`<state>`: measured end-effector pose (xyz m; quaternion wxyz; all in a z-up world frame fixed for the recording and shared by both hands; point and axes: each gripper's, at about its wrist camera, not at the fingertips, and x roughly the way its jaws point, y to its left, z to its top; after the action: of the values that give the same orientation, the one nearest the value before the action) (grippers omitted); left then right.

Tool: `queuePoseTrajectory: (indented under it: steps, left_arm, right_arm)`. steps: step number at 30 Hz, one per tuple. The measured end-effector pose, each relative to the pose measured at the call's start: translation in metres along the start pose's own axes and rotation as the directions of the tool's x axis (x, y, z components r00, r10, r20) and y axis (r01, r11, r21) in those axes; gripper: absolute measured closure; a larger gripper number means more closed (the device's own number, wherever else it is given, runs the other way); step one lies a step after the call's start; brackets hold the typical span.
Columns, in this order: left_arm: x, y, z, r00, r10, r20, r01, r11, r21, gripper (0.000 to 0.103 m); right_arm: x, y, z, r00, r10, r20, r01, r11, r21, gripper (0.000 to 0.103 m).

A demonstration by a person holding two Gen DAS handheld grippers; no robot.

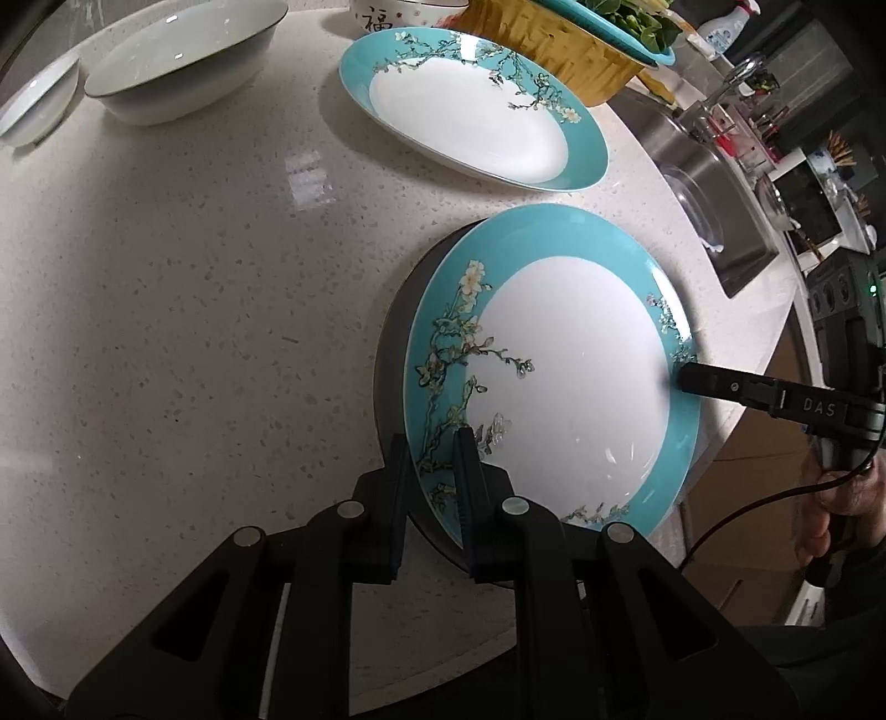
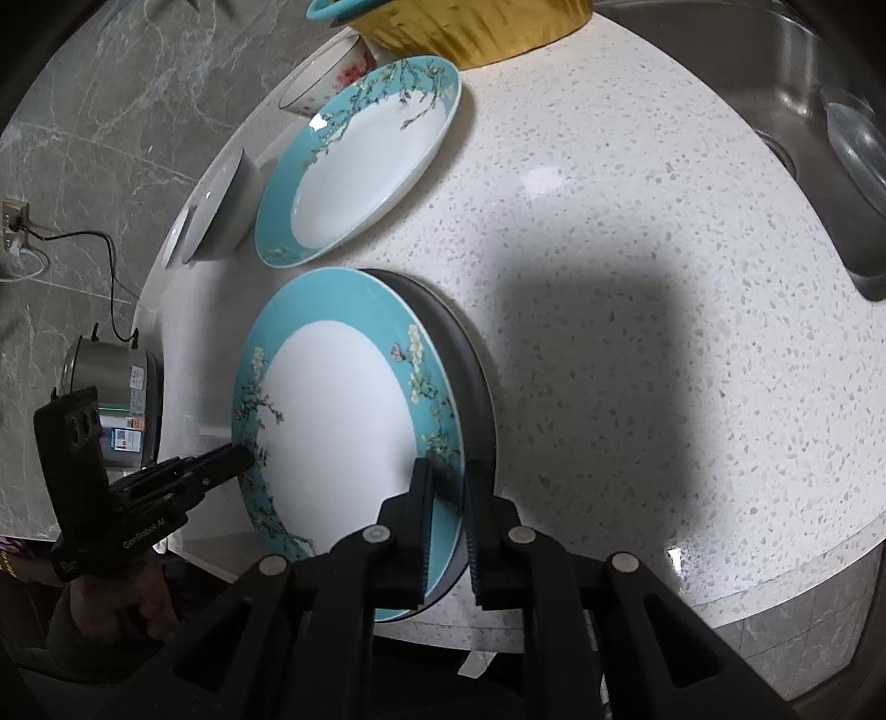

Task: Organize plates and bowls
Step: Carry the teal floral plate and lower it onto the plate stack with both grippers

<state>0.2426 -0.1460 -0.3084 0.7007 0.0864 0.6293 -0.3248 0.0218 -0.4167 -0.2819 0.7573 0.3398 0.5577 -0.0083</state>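
Speckled white counter (image 2: 637,277), steel sink (image 2: 819,138) beside — teal plate (image 1: 565,376) gripped by both tongs

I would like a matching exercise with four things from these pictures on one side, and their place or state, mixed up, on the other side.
Things:
1. near teal plate
2. far teal plate
3. white bowl
4. yellow basin

States:
A. holds green leaves
B. lies flat on the counter, untouched
C. held at its rim by both grippers
D. empty, left of the far plate in the left wrist view

Pairs: 1-C, 2-B, 3-D, 4-A
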Motion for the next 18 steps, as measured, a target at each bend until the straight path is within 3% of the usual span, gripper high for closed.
queuePoseTrajectory:
  steps: [10,13,18]
  left_arm:
    - [0.005,-0.012,0.0,0.998,0.059,0.011,-0.059,0.996,0.06,0.087]
    - [0.007,-0.02,-0.001,0.994,0.105,0.016,-0.106,0.989,0.101,0.086]
    - [0.009,-0.022,0.001,0.993,0.12,0.02,-0.121,0.987,0.108,0.086]
  right_arm:
    - [0.004,0.027,0.0,0.984,-0.173,0.038,0.176,0.973,-0.148,0.085]
    - [0.007,0.038,-0.002,0.968,-0.248,0.05,0.253,0.946,-0.203,0.083]
    - [0.013,0.049,-0.002,0.933,-0.353,0.061,0.356,0.893,-0.275,0.082]
